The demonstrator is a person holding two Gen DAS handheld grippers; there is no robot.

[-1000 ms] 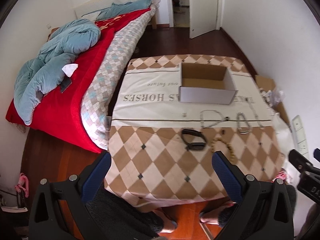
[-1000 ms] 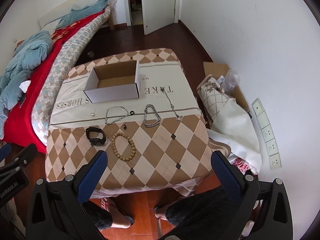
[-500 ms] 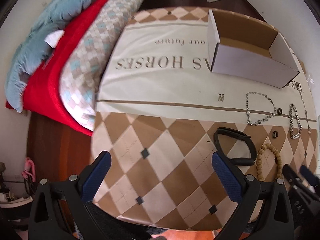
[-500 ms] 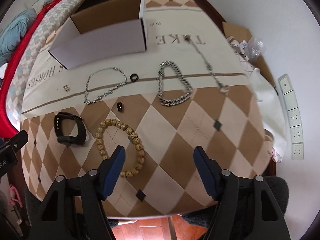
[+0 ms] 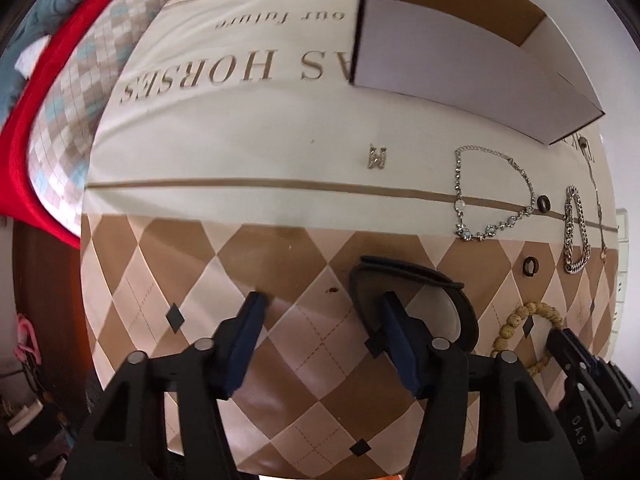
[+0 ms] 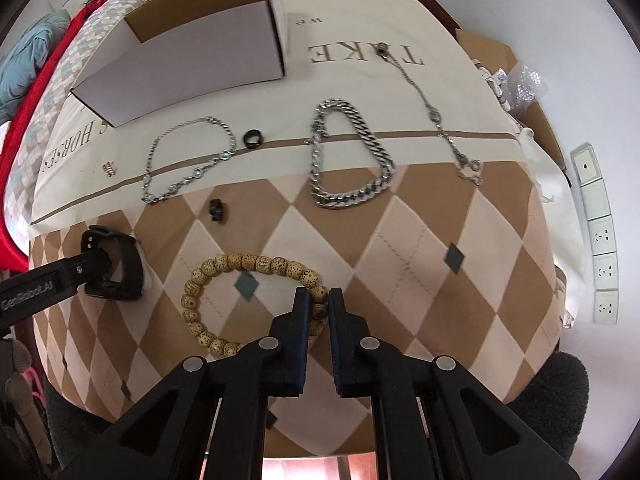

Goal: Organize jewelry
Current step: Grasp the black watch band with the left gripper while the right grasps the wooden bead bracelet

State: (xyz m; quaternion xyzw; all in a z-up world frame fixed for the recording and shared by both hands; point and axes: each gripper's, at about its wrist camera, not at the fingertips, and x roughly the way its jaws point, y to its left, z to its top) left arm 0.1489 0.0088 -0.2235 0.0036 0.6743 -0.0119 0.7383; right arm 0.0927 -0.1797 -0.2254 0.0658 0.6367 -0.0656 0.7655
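bead bracelet (image 6: 256,304) flat on checked cloth (image 6: 420,240), right gripper (image 6: 319,300) jaws closing on one bead | risk: bead squirts out | left gripper (image 5: 320,308) jaws closing astride black band's (image 5: 416,276) strap; may bunch cloth | box (image 6: 192,56) far

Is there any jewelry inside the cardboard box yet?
No, the part of the cardboard box interior that shows is bare, and the chains, rings and wooden bead bracelet all lie on the tablecloth.
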